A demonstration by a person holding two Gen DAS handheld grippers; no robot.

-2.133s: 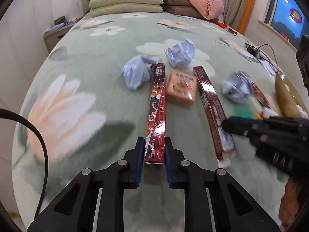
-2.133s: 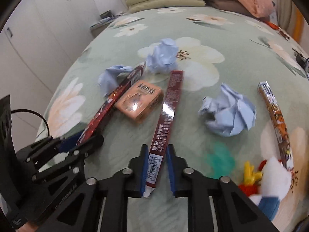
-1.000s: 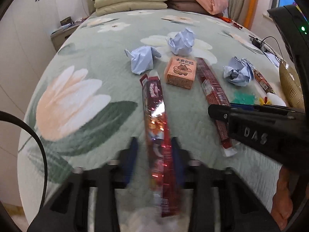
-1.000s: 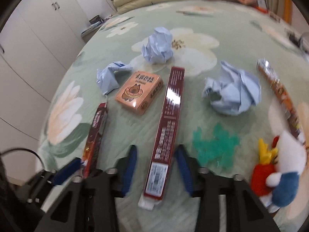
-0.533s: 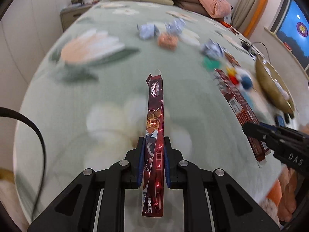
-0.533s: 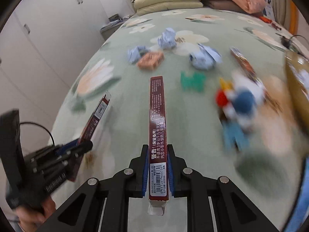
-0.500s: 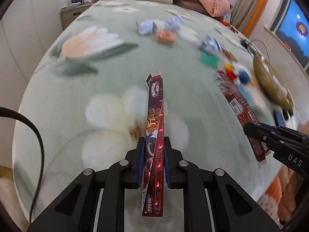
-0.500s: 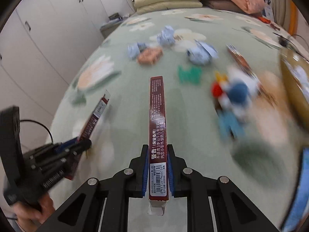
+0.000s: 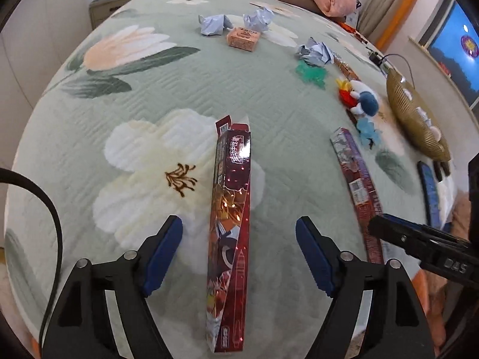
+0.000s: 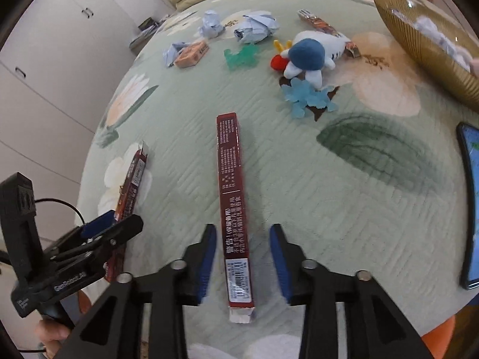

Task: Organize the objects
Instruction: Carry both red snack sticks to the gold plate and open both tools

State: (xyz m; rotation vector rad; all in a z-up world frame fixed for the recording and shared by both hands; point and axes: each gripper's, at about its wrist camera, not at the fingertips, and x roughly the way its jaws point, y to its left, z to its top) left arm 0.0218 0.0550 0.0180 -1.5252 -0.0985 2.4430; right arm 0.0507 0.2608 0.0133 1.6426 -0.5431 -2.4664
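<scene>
The red box (image 9: 230, 230) is seen lying flat on the green bedspread (image 9: 125, 95), lengthwise between the jaws of the left gripper (image 9: 239, 239), which are opening and clear of it on both sides. The dark red box (image 10: 233, 209) lies likewise between the opening jaws of the right gripper (image 10: 242, 246), untouched by either blue pad. The two boxes are set roughly parallel, near each other.
</scene>
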